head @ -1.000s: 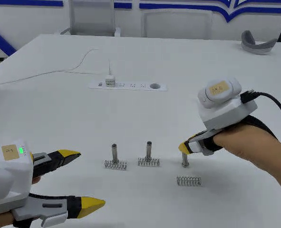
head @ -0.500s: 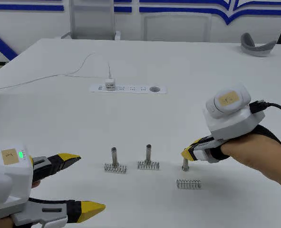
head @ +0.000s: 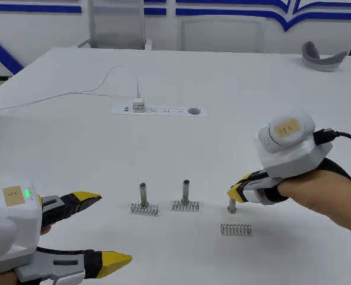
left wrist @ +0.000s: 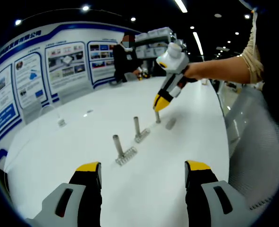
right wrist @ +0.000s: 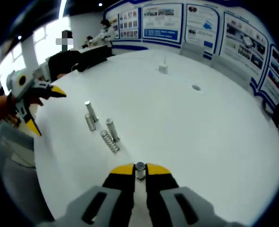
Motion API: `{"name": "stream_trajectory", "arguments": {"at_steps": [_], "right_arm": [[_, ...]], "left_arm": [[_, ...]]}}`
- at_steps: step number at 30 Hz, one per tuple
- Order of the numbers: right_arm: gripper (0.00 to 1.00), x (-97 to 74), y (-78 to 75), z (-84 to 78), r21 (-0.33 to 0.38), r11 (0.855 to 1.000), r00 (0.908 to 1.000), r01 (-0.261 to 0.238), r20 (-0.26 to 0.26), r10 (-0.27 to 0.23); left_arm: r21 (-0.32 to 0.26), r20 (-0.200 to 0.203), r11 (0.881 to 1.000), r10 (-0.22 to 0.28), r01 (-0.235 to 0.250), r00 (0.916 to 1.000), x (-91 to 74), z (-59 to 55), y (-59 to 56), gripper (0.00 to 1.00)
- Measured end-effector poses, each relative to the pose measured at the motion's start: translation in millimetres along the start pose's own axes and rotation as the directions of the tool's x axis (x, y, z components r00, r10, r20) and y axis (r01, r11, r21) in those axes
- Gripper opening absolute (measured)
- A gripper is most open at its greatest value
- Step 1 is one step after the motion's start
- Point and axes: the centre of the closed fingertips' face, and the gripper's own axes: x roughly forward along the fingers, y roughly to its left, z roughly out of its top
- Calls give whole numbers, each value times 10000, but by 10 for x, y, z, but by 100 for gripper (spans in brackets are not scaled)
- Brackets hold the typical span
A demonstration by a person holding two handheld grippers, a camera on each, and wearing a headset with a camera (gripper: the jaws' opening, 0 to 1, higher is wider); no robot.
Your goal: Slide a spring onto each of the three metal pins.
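Three short metal pins stand in a row on the white table: the left pin (head: 143,193), the middle pin (head: 186,190) and the right pin (head: 231,206). A spring (head: 144,208) lies at the left pin's foot, a second spring (head: 186,205) at the middle pin's, and a third spring (head: 235,228) in front of the right pin. My right gripper (head: 234,193) is shut on the right pin (right wrist: 140,166), whose top shows between the yellow tips. My left gripper (head: 101,228) is open and holds nothing, well left of the row (left wrist: 117,144).
A white power strip (head: 160,110) with a plugged-in charger and a long cable lies farther back on the table. A grey curved object (head: 323,56) sits at the far right edge. Chairs stand behind the table. People stand in the background (right wrist: 66,52).
The right gripper's body has dropped a little and shifted right while its tips stay at the right pin. The left gripper and the springs have not moved.
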Motion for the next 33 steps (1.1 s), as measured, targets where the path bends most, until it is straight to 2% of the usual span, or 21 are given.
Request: {"name": "stream_trajectory", "arguments": {"at_steps": [18,26,33], "right_arm": [[10,-3,-27,-43,-240,9997,10000,24,-29,-25],[13,5,-12,-46,-263,9996,10000,-41,31,42],[16,-55,-14,-95,-215,9997,9999,-71,126,74]], "left_arm": [[-9,14,10000,-72,72,10000,31,2,-4,73],[-10,-6,10000,-73,73,10000,26,-2,-6,73],[5,-6,10000,-75,75,10000,27,6,-16,73]]}}
